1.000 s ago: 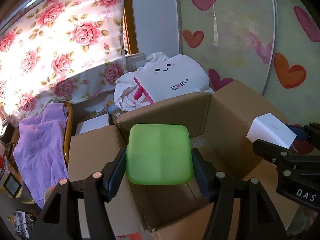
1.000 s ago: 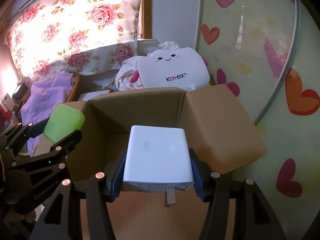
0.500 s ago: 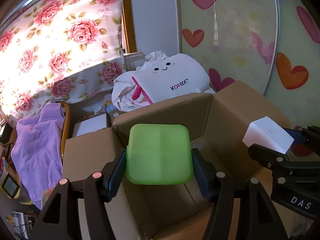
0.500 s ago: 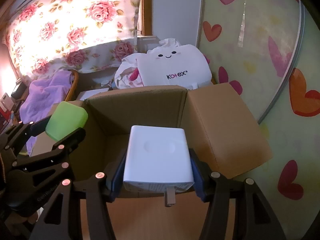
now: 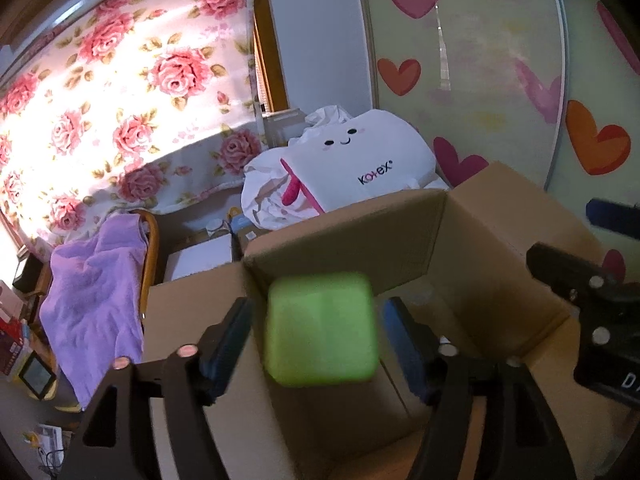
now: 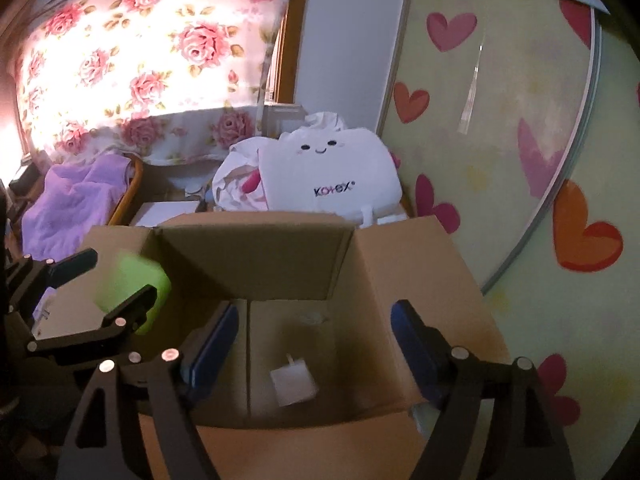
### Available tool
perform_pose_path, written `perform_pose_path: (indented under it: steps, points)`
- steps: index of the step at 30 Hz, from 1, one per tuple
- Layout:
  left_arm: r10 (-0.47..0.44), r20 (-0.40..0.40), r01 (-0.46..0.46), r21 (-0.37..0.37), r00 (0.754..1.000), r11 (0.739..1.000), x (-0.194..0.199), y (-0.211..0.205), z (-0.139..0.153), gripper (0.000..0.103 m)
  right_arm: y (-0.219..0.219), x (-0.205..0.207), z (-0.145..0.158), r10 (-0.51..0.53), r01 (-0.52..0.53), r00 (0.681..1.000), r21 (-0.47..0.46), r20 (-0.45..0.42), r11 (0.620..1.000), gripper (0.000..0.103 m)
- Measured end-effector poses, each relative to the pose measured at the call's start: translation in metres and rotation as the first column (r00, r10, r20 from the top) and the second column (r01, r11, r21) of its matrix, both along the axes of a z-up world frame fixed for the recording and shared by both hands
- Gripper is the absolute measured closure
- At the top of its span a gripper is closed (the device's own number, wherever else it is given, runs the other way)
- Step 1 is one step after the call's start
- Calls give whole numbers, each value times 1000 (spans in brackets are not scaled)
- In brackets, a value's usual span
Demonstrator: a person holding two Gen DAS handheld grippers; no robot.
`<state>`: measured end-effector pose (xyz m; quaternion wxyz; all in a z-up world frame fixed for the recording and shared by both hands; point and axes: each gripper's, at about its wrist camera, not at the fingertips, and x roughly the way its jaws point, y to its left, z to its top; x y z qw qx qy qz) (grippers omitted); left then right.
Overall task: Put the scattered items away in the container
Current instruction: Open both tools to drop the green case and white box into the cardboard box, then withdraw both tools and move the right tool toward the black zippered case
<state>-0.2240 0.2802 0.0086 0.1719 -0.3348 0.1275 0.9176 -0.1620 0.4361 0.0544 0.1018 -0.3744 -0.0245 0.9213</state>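
Note:
An open cardboard box [image 5: 492, 248] [image 6: 404, 276] stands below both grippers. My left gripper [image 5: 320, 336] is open; the green square item [image 5: 322, 328], blurred, is between its spread fingers with gaps on both sides, over the box. It also shows in the right wrist view [image 6: 140, 288]. My right gripper [image 6: 312, 344] is open and empty above the box. The white block with a small prong [image 6: 293, 380] is blurred inside the box near its floor. The left gripper [image 6: 100, 292] shows at the left of the right wrist view.
A white Kotex pack with a smiley face [image 5: 360, 168] [image 6: 332, 172] sits behind the box. A purple cloth over a chair [image 5: 96, 284] is at the left. A rose curtain and a heart-patterned panel [image 6: 520, 120] stand behind.
Both grippers opened. The white block dropped from the right gripper into the box. The green item came free of the left fingers and is moving down.

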Motion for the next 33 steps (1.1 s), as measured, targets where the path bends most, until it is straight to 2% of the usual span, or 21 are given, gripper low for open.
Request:
perform_pose_path:
  steps: [3, 10, 18, 22, 33]
  points:
    - [2, -18, -2, 17, 1000, 1000, 2, -2, 4, 18, 1, 2, -4, -5, 5, 1000, -17, 13, 1000, 21]
    - [11, 5, -11, 25, 1000, 1000, -1, -5, 3, 18, 1, 7, -5, 0, 1, 1000, -37, 23, 999, 21]
    - [36, -7, -35, 40, 999, 999, 12, -22, 10, 18, -7, 20, -7, 12, -8, 999, -79, 46, 997, 21]
    - [70, -2, -70, 55, 998, 996, 19, -45, 12, 18, -26, 23, -3, 38, -34, 998, -86, 44, 996, 21]
    - [181, 7, -181, 68, 983, 981, 47, -133, 11, 18, -113, 38, -3, 142, -138, 989, -88, 39, 986, 21]
